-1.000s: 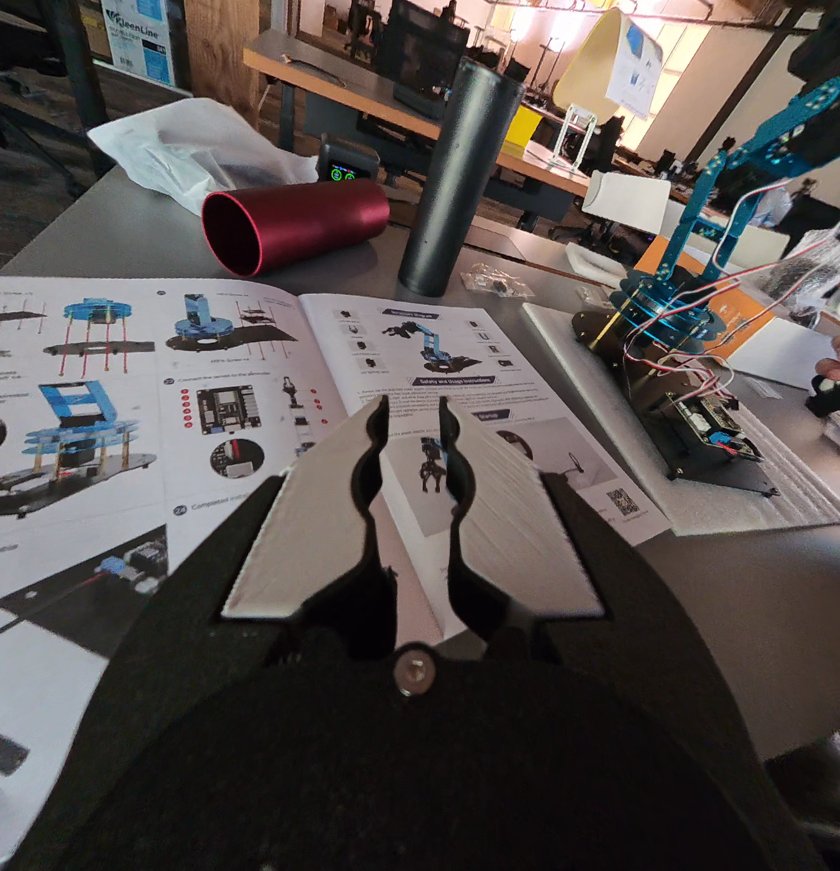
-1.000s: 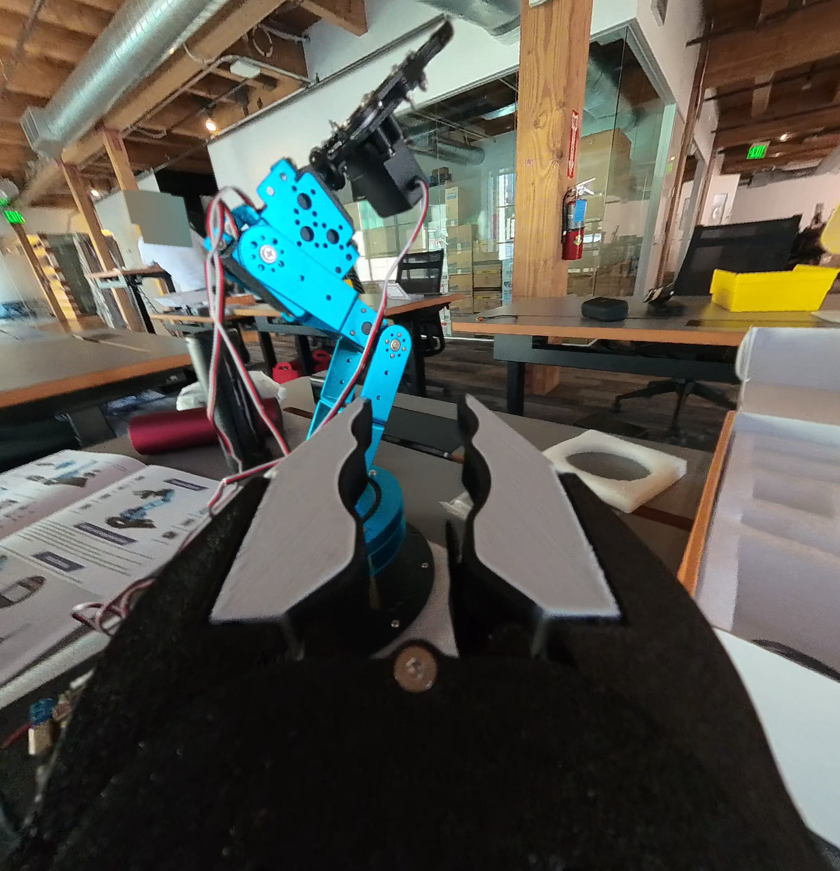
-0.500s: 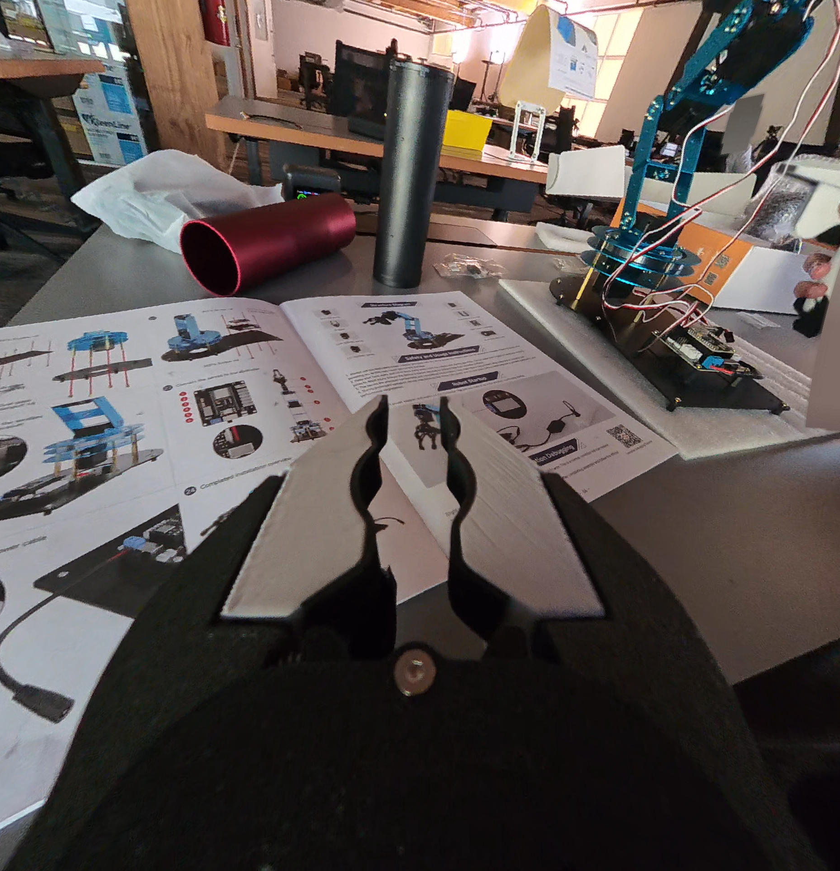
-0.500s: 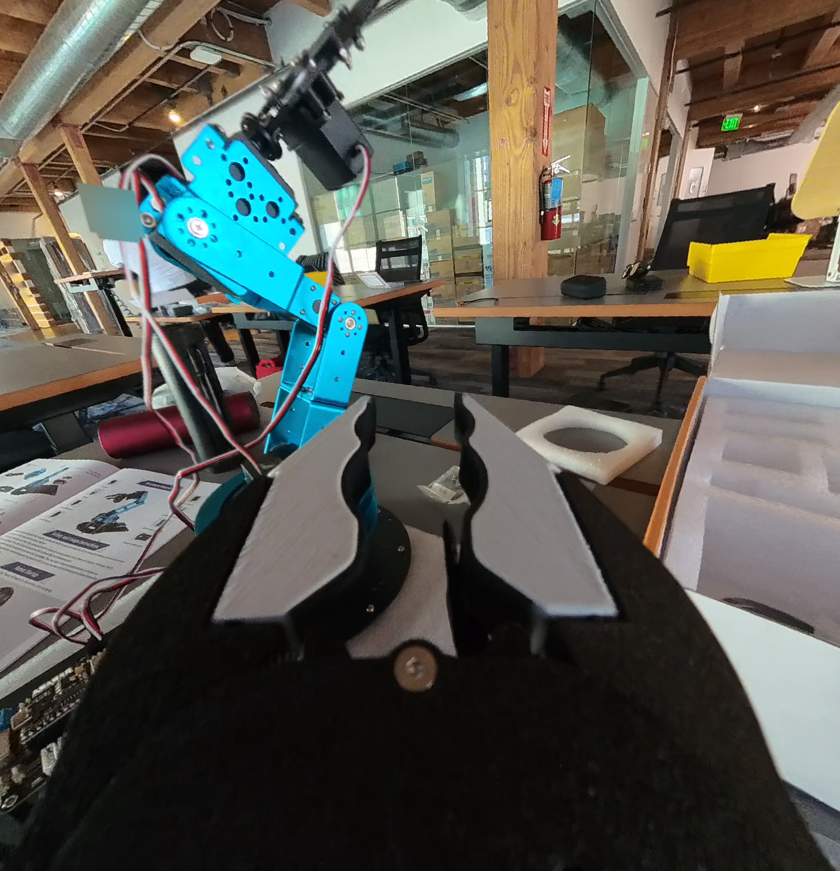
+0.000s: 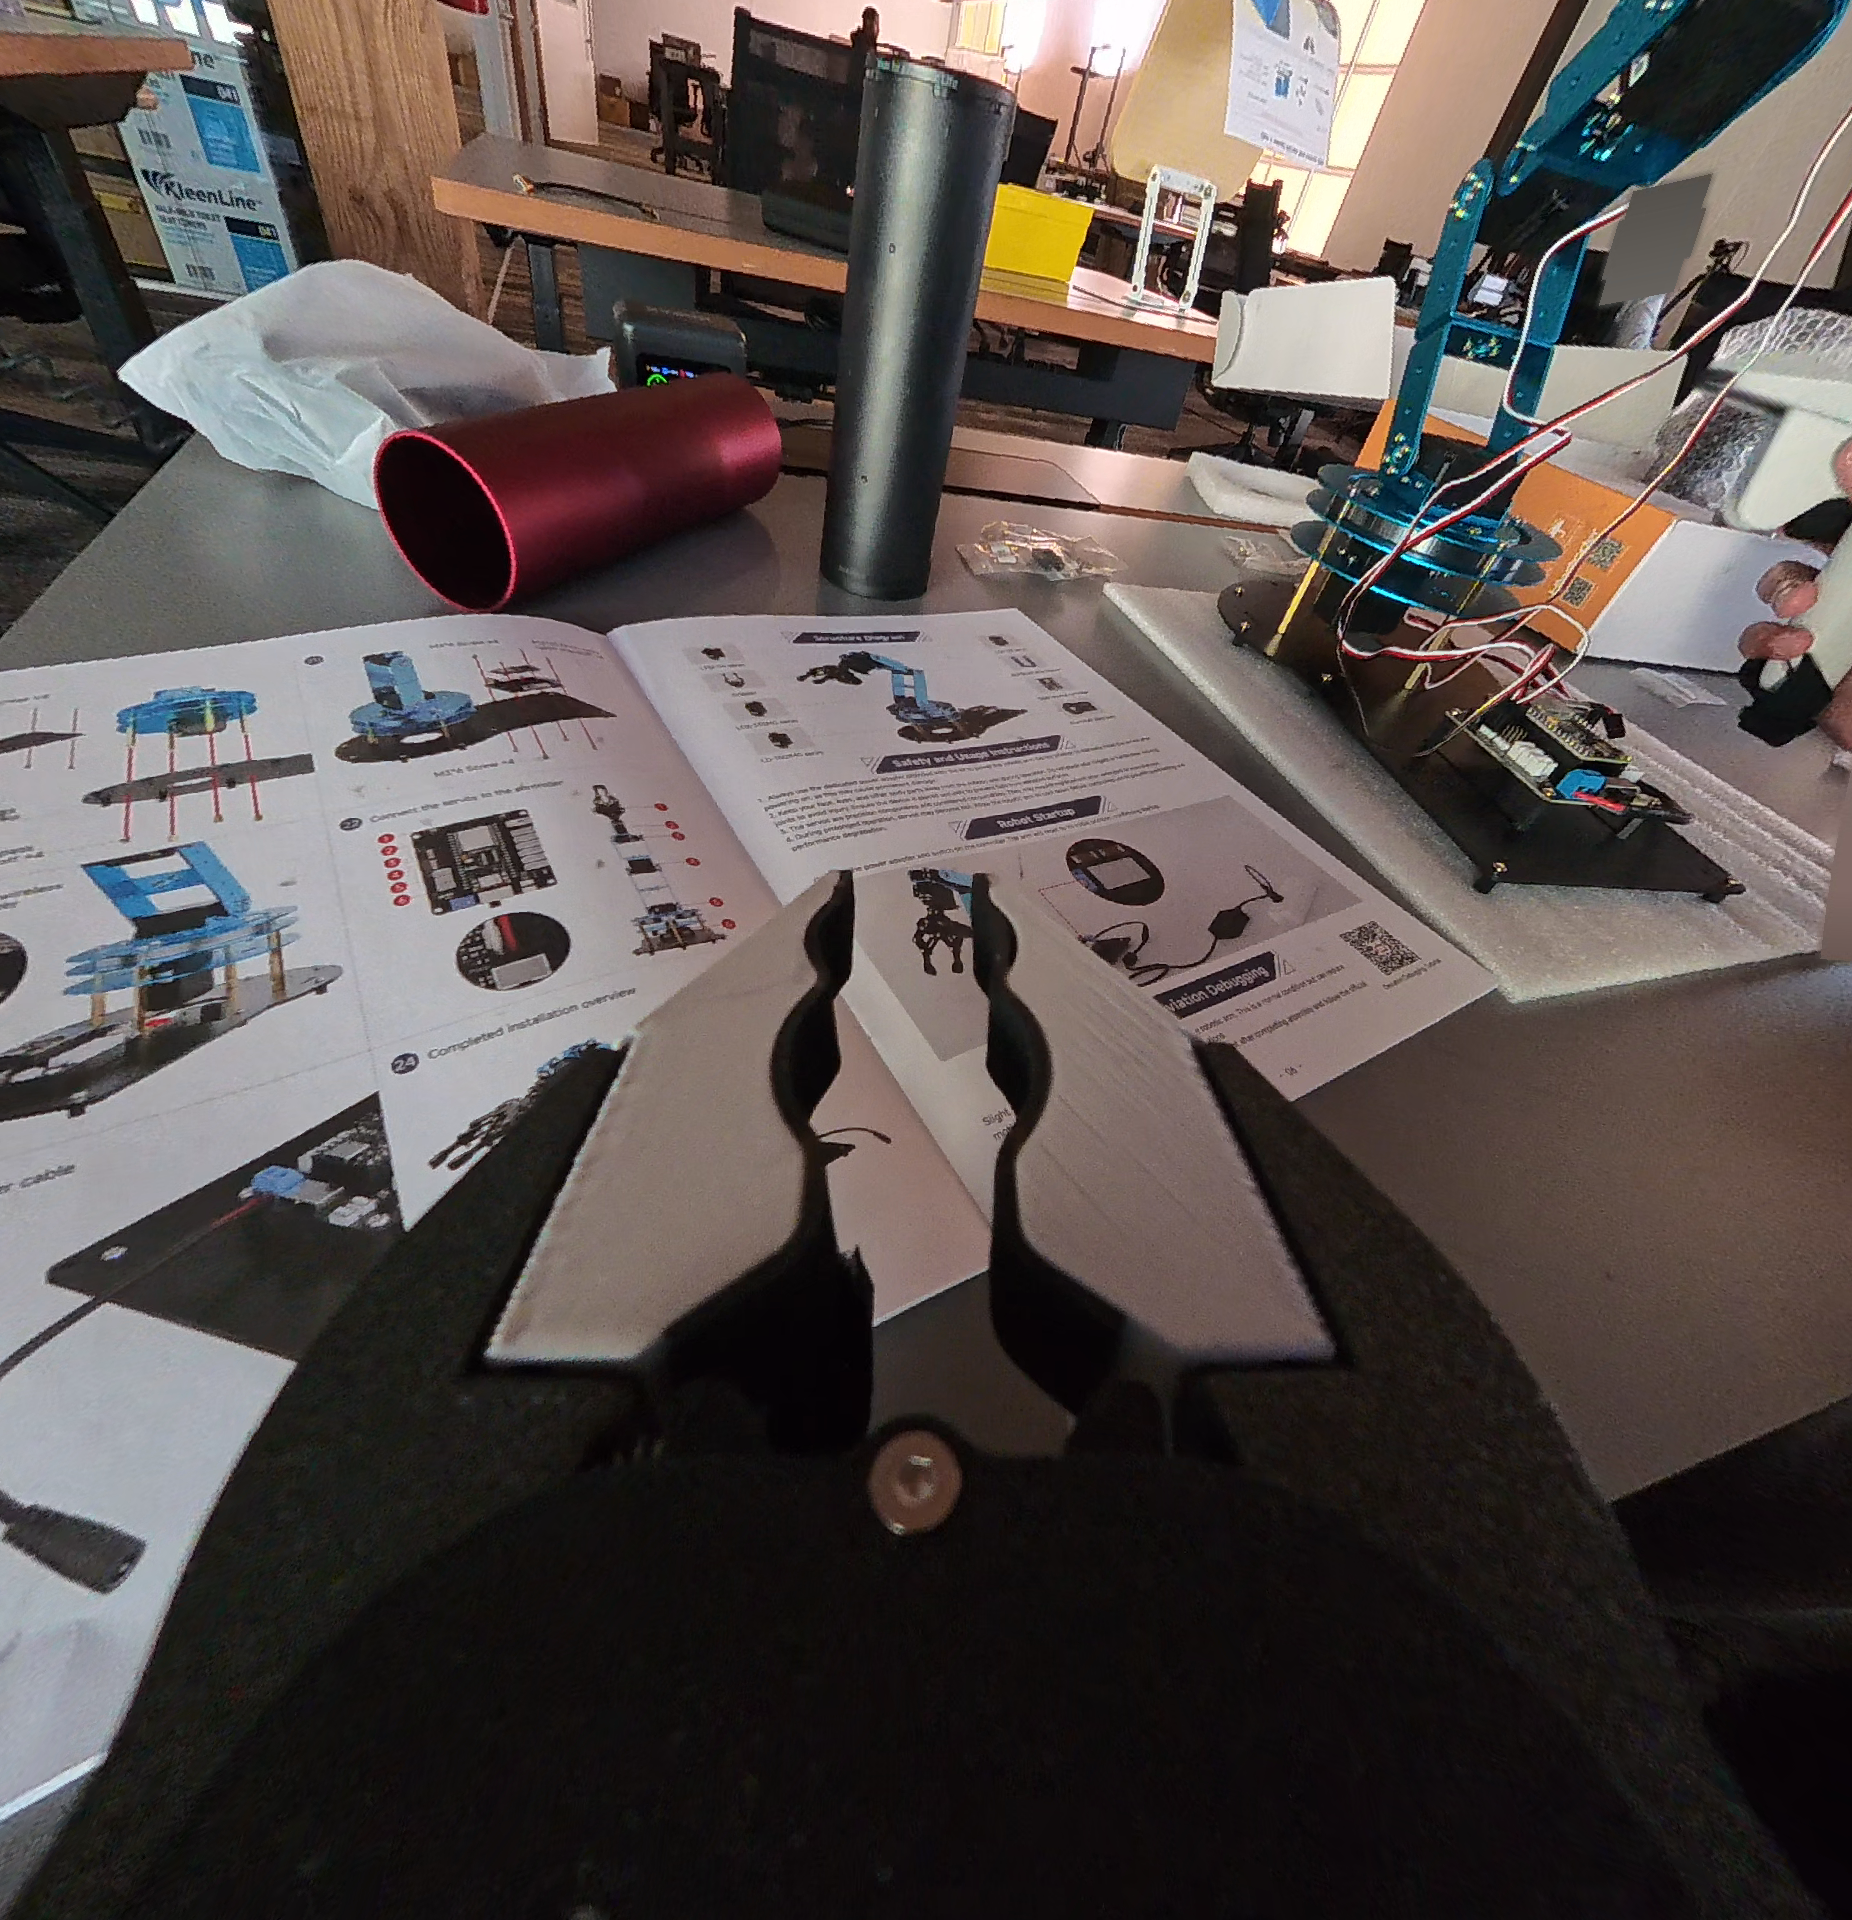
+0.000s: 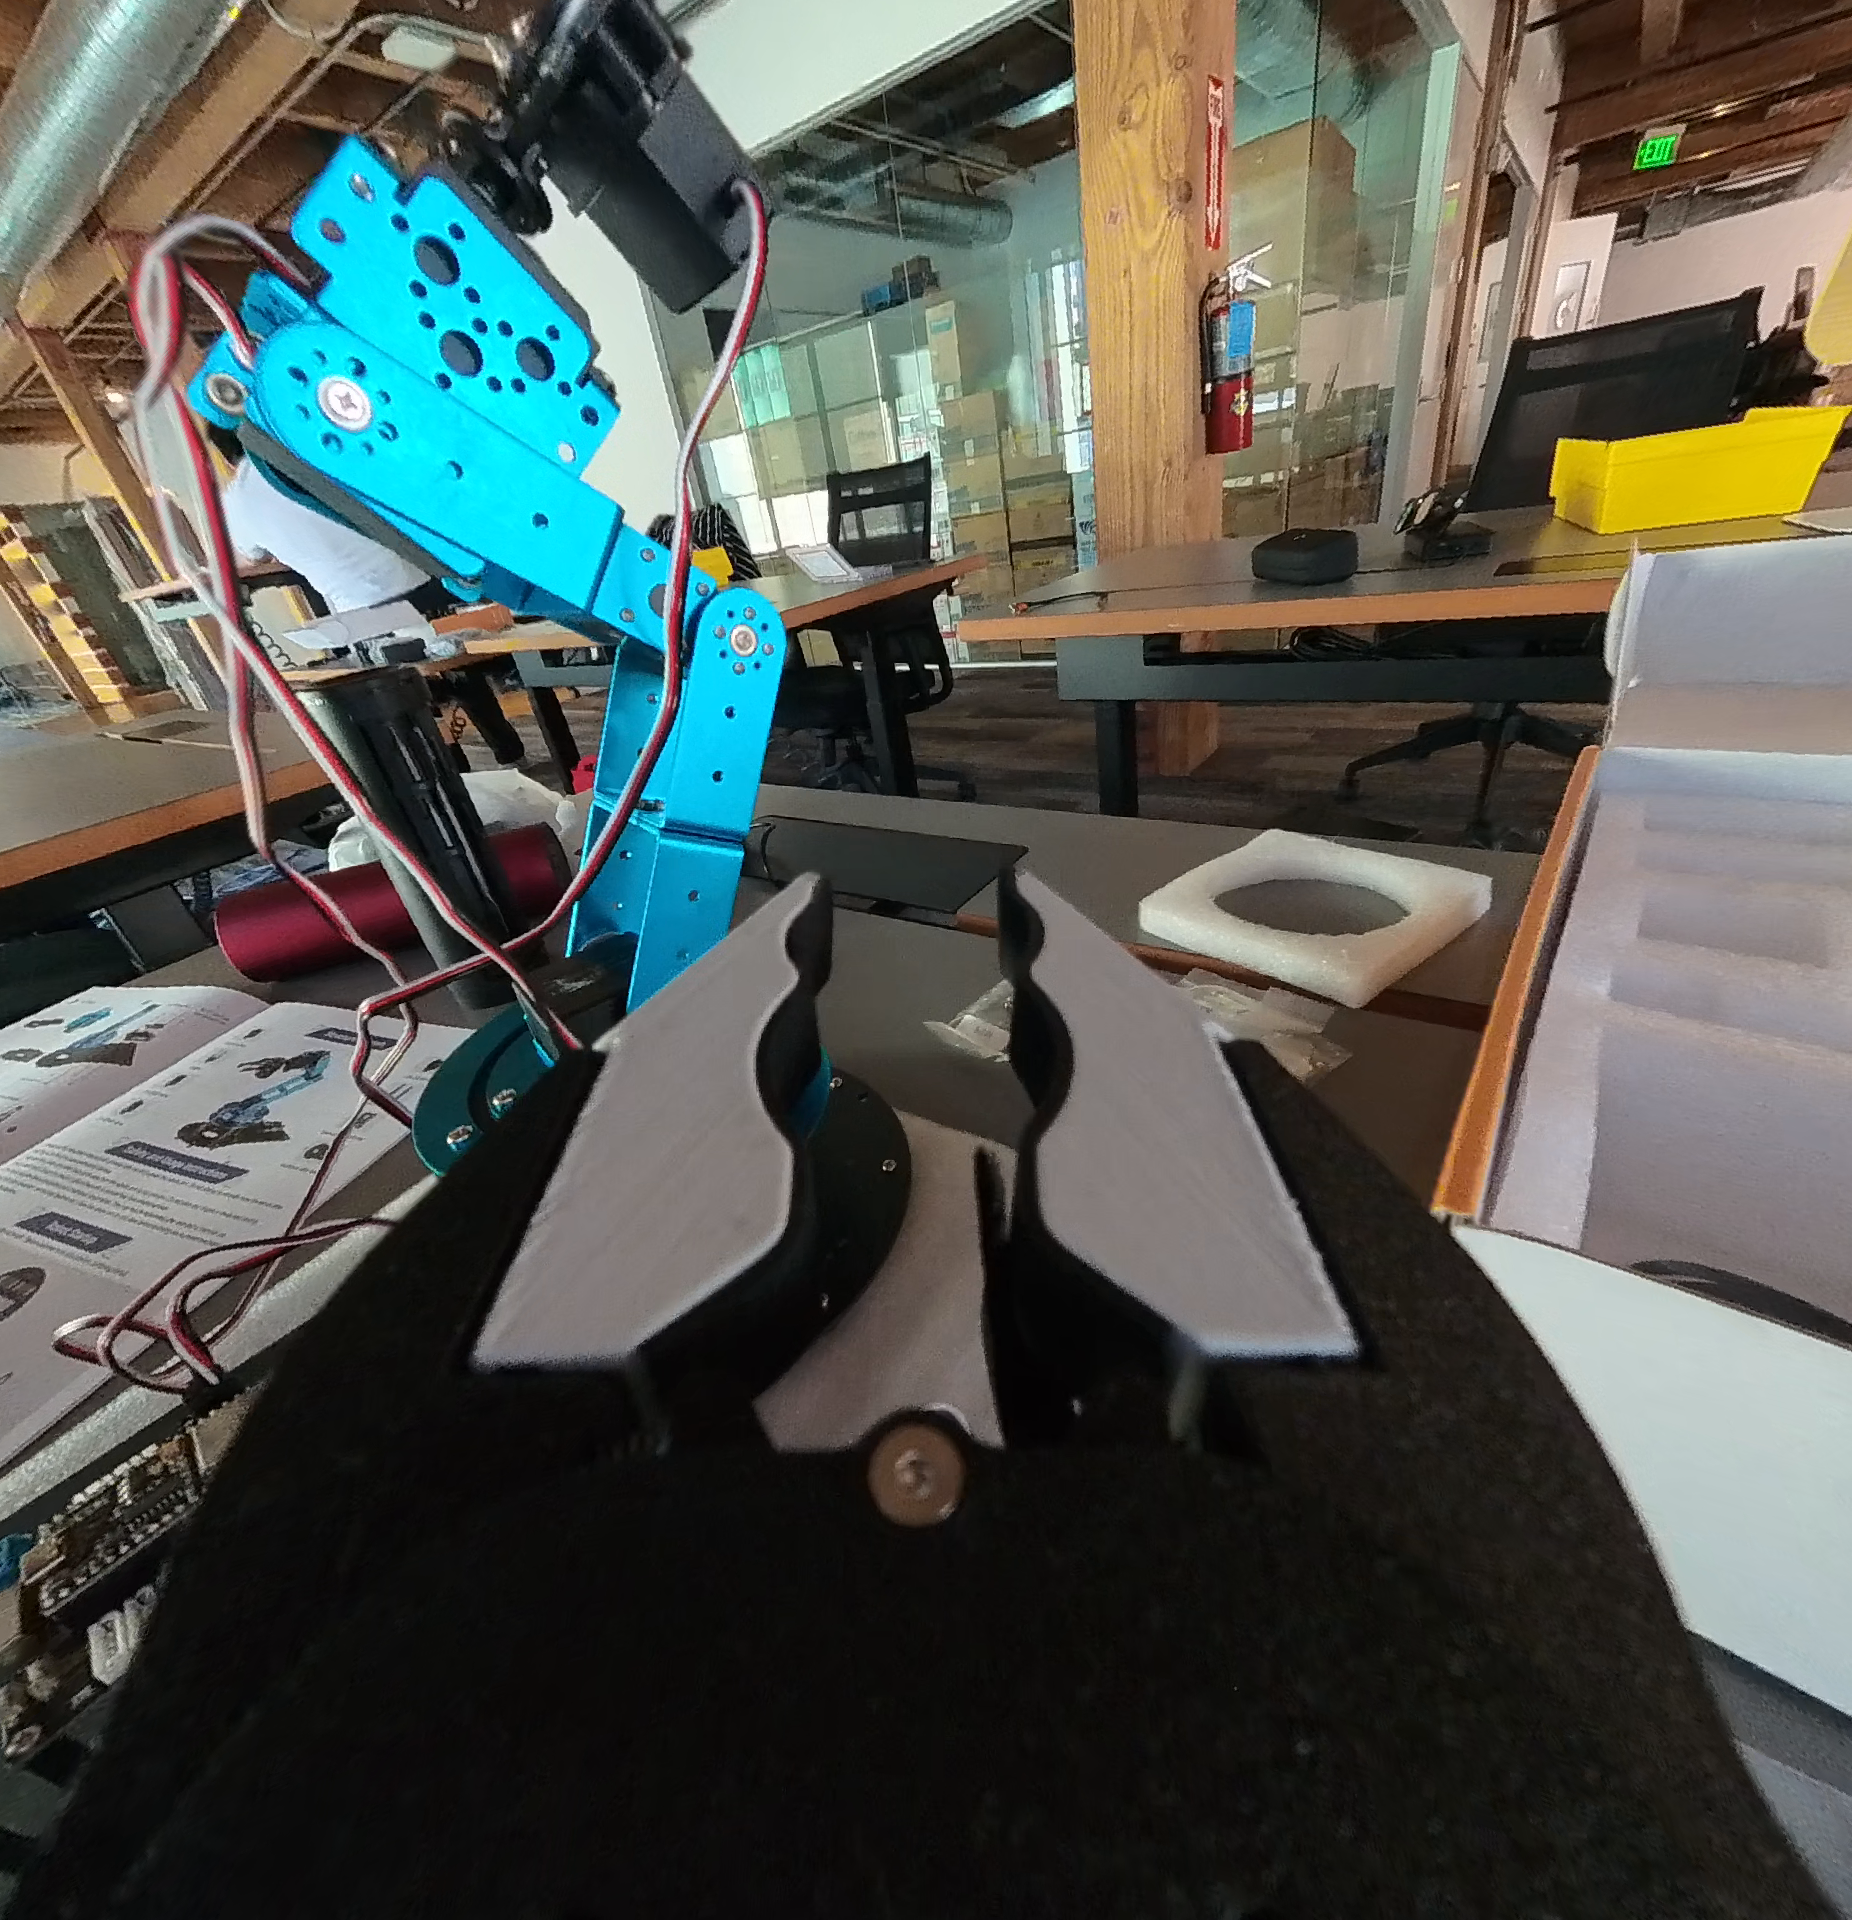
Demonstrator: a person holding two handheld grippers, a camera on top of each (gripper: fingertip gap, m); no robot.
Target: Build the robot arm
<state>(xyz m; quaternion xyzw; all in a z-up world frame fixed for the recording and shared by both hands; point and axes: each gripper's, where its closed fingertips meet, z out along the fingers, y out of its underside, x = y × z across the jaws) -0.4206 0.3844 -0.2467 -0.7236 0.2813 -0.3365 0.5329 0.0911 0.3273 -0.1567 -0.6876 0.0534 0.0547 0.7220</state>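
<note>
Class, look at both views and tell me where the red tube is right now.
In the left wrist view the red tube lies on its side on the grey table, beyond the open booklet, between the white bag and the upright black cylinder.

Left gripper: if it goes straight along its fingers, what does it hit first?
Probably the open instruction booklet lying flat on the grey table; the left gripper, open and empty, points down at its right-hand page. Height above it is unclear.
</note>
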